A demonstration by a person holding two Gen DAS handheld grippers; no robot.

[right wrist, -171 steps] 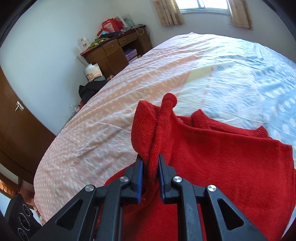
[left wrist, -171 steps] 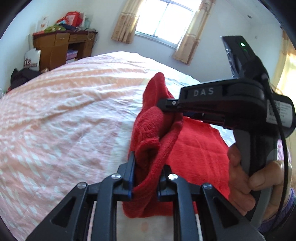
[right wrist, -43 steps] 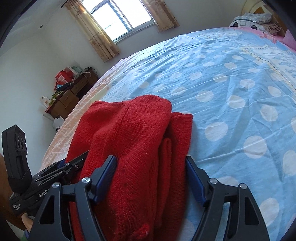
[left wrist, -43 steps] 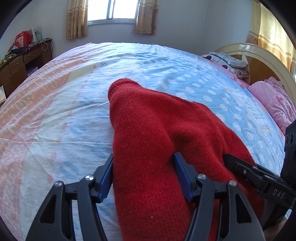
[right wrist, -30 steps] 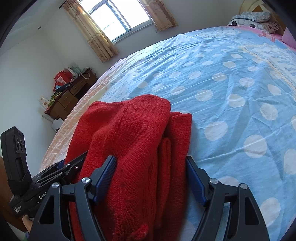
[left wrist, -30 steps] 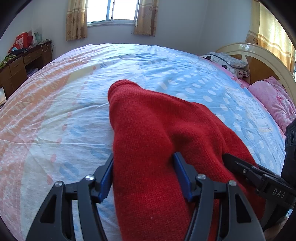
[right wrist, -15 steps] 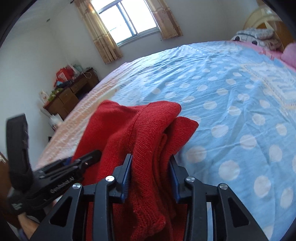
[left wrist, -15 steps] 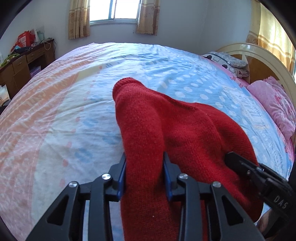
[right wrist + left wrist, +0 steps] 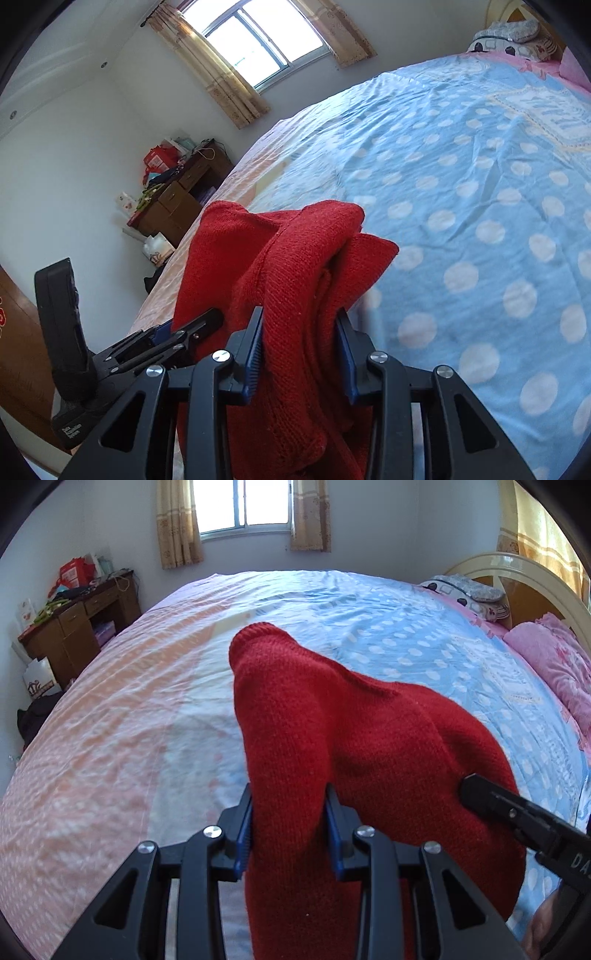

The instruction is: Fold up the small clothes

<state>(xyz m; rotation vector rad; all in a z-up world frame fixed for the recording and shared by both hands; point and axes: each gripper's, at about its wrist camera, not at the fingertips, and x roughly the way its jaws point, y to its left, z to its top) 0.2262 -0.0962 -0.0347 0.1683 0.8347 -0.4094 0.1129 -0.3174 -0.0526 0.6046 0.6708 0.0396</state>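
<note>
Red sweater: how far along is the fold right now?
Done: the red sweater is already doubled into a thick bundle. In hand: the left gripper and right gripper each clamp it, lifted above the bed. Left: lay it down flat, release.

Sweater (image 9: 332, 738): red knit, matt, fine ribbed stitch, slightly fuzzy; thick where bunched.
Bedsheet (image 9: 110, 720): thin woven cloth, matt, lightly creased, printed with dots.
Left gripper (image 9: 289, 827): black matt plastic arms, shiny metal screw heads, blue pads (image 9: 243, 834) with a grooved face.
Right gripper (image 9: 301, 350): same black plastic, metal screws, ridged blue pads (image 9: 255, 354).
Desk (image 9: 74, 624): dark brown wood, dull sheen.
Headboard (image 9: 517, 572): cream, glossy.
Blanket (image 9: 554, 657): pink, plush.
Curtains (image 9: 177, 524): beige cloth, matt.
</note>
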